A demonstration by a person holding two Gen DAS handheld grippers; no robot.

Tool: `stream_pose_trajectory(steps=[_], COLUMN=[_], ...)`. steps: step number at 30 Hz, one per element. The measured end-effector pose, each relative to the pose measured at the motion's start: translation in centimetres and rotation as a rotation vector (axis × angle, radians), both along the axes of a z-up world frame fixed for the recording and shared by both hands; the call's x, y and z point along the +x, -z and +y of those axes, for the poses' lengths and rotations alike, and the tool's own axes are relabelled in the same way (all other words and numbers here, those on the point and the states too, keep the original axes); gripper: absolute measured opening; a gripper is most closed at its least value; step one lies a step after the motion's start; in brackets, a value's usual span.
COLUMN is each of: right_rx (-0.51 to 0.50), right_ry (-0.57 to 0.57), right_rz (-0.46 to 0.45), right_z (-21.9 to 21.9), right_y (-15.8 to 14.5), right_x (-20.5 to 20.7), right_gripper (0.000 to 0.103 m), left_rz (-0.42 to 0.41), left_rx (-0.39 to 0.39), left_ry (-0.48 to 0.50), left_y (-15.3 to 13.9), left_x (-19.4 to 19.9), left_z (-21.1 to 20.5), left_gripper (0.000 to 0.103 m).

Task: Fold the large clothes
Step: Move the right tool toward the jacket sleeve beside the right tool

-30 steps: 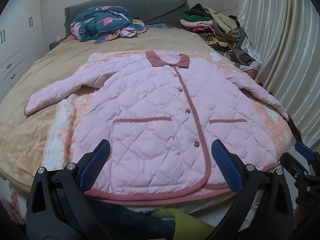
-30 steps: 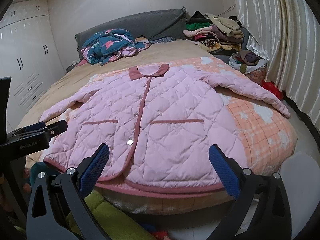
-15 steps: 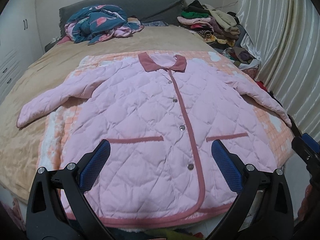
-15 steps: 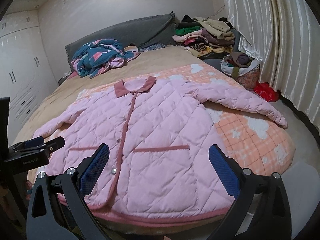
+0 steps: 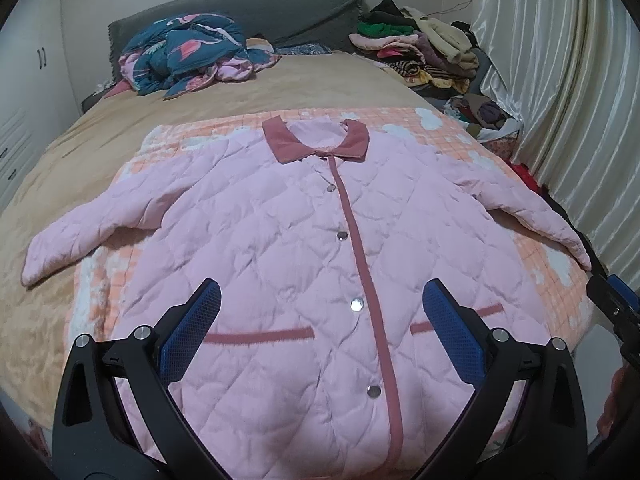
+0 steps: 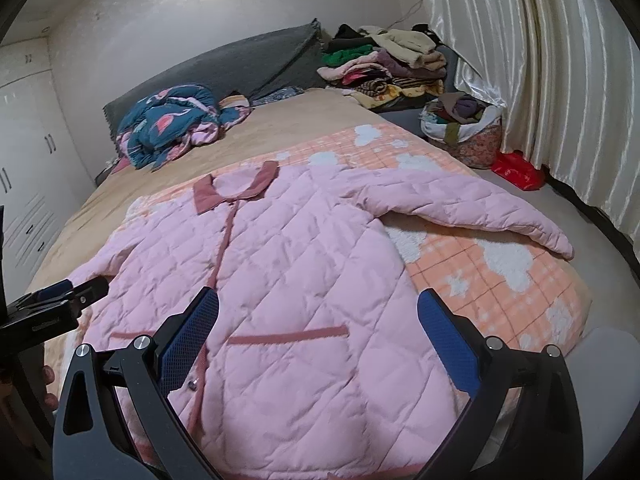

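Observation:
A pink quilted jacket (image 5: pixel 288 240) with a dark pink collar and snap buttons lies flat, front up, sleeves spread, on the bed; it also shows in the right wrist view (image 6: pixel 304 280). My left gripper (image 5: pixel 320 300) is open and empty, hovering above the jacket's lower front. My right gripper (image 6: pixel 318 312) is open and empty above the jacket's lower right side, near its pocket. The left gripper's tip shows at the left edge of the right wrist view (image 6: pixel 60 300).
An orange checked blanket (image 6: pixel 500 280) lies under the jacket on the tan bed (image 5: pixel 320 84). A blue bundle of bedding (image 5: pixel 188 52) sits near the grey headboard. A pile of folded clothes (image 6: pixel 384 68), a bag of clothes (image 6: pixel 464 128) and curtains (image 6: pixel 540 60) stand at the right.
Both grippers have moved forward over the bed, from beyond the jacket's hem to above its lower front. The jacket has not moved. Both grippers stay open.

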State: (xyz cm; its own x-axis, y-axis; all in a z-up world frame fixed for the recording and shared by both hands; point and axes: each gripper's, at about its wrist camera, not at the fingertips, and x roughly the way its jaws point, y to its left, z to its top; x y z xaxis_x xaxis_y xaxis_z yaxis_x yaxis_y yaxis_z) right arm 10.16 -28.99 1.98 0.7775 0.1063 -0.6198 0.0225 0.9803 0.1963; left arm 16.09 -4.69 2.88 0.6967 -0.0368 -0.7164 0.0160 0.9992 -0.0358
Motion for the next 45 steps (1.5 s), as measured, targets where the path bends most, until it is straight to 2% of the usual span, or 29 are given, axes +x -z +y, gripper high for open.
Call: stream_pose_trajectory(steps=[10,18,23,27,30,34,39,45], right_rx=[0.019,0.075,0.174,0.176,0.202,0.287,0.401,0.453], right_ry=[0.081,0.184,0.302,0.431,0.486,0.541,0.621,0.727], right_rz=[0.009,0.003,0.040,0.070,0.102,0.139,0.143,0.191], right_z=[-2.7,-7.2,-11.9,-15.3,-17.5,-20.2,-23.3,-26.1], right_y=[0.3,0.3,2.3,4.3,5.7,8.0,10.3,12.9], right_x=[2.4,3.8,5.4,6.7,7.6,9.2,10.8,12.7], right_gripper=[0.099,0.099,0.099,0.099,0.099,0.099,0.099,0.099], left_rz=[0.007,0.029,0.053,0.067,0.069,0.087,0.106,0.134], left_rx=[0.003,0.018,0.010,-0.003,0.011,0.025,0.044,0.058], left_ry=[0.018,0.071,0.120,0.158,0.172,0.186,0.191,0.184], left_y=[0.1,1.0,1.8,2.4,2.5,3.2,4.3,5.8], left_x=[2.8,5.5,7.5,9.2,10.2,11.3,12.5,13.5], left_z=[-1.7,-5.0,-7.6,-10.1,-11.6,-13.3,-14.6,-14.7], left_gripper=[0.095,0.095,0.095,0.095,0.095,0.095,0.095,0.095])
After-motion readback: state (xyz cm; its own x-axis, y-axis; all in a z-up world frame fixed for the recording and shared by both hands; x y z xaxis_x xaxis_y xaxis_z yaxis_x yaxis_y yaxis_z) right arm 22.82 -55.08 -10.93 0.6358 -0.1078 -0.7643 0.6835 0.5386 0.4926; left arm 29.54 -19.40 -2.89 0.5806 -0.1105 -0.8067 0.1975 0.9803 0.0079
